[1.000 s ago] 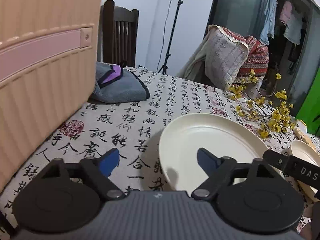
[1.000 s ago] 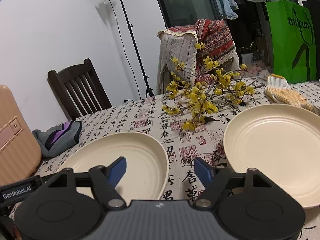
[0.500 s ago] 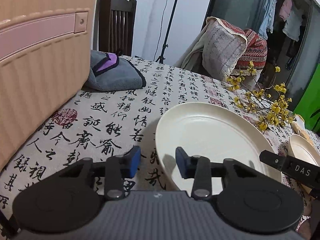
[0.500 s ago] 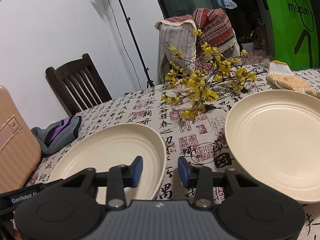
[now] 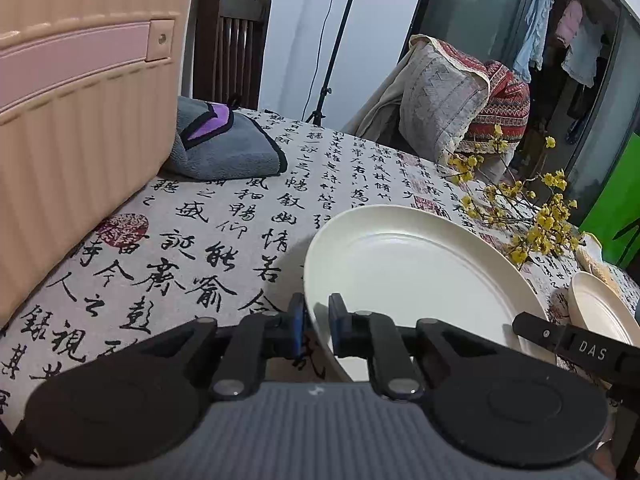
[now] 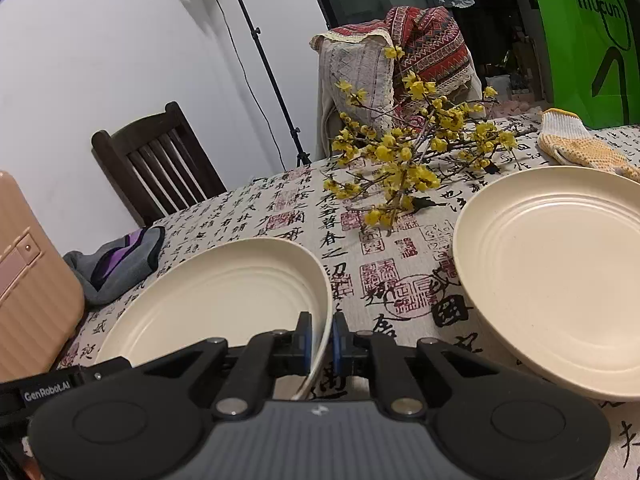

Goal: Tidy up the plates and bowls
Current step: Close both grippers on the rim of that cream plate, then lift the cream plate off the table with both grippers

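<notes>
Both tongs were clamped on the same cream plate (image 5: 408, 272), the left tongs (image 5: 317, 330) pinching its rim at about 7 o'clock and the right tongs (image 6: 320, 340) biting the opposite edge near 4 o'clock, with the plate sitting low over the tabletop (image 5: 224, 216). Honestly the risk looked like those thin edge grips: smooth rim, small blue pads, so if one hand lifted faster the plate could tilt and slip out. The second plate (image 6: 560, 276) sat off at 3 o'clock, and the yellow flower branch (image 6: 408, 152) lay between them toward 12, easy to snag when carrying across.
</notes>
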`<state>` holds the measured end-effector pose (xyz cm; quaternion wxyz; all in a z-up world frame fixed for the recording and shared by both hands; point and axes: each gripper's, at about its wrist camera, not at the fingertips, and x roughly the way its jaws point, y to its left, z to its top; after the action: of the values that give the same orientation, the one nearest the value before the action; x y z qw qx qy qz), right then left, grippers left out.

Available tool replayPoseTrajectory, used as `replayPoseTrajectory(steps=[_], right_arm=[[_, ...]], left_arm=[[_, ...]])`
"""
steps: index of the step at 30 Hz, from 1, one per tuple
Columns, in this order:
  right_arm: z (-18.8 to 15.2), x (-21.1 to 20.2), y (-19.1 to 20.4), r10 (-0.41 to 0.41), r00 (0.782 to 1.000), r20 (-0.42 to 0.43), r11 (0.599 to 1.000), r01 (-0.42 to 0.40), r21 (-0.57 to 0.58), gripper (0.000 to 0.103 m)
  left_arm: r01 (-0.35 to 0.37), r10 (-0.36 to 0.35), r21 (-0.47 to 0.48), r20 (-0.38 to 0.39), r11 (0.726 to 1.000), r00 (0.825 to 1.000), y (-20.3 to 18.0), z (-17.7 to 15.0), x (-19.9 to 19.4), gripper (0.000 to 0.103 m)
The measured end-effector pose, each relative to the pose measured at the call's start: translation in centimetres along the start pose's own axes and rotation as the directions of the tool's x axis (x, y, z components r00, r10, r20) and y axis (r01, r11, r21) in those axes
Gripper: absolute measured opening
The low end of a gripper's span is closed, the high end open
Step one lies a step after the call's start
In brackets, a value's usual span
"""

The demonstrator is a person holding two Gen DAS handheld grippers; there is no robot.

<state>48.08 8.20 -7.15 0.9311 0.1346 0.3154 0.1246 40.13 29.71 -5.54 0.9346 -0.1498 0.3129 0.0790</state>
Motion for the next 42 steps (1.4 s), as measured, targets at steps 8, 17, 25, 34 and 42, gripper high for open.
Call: replayPoseTrajectory(steps=[8, 17, 25, 34, 42], right_arm=[[-0.08, -0.18, 0.11, -0.009, 1.000, -0.002, 1.000, 0.009, -0.016, 0.010], [-0.01, -0.15, 0.12, -0.010, 1.000, -0.005, 1.000, 0.010, -0.019, 0.010], [-0.10, -0.15, 0.28, -0.014, 1.000, -0.002, 1.000, 0.014, -0.028, 0.010], [-0.27, -0.40, 0.60, -0.026, 1.000, 0.004, 0.998, 0.026, -0.049, 0.010], [-0.39, -0.62, 0.86, -0.033, 0.999, 0.010, 0.997, 0.033, -0.064, 0.010]], left_arm=[[-0.006, 0.006, 0.004, 0.001, 1.000, 1.000, -0.06, 0.07, -0.14, 0.011], [-0.003, 0.003, -0.004, -0.003, 1.000, 1.000, 0.10, 0.04, -0.15, 0.011], [-0.004, 0.004, -0.001, -0.006, 1.000, 1.000, 0.01, 0.01, -0.15, 0.011], [0.002, -0.002, 0.001, 0.000, 1.000, 1.000, 0.00, -0.05, -0.11, 0.011], [-0.021, 0.020, 0.040, 0.011, 0.999, 1.000, -0.46, -0.17, -0.26, 0.011]])
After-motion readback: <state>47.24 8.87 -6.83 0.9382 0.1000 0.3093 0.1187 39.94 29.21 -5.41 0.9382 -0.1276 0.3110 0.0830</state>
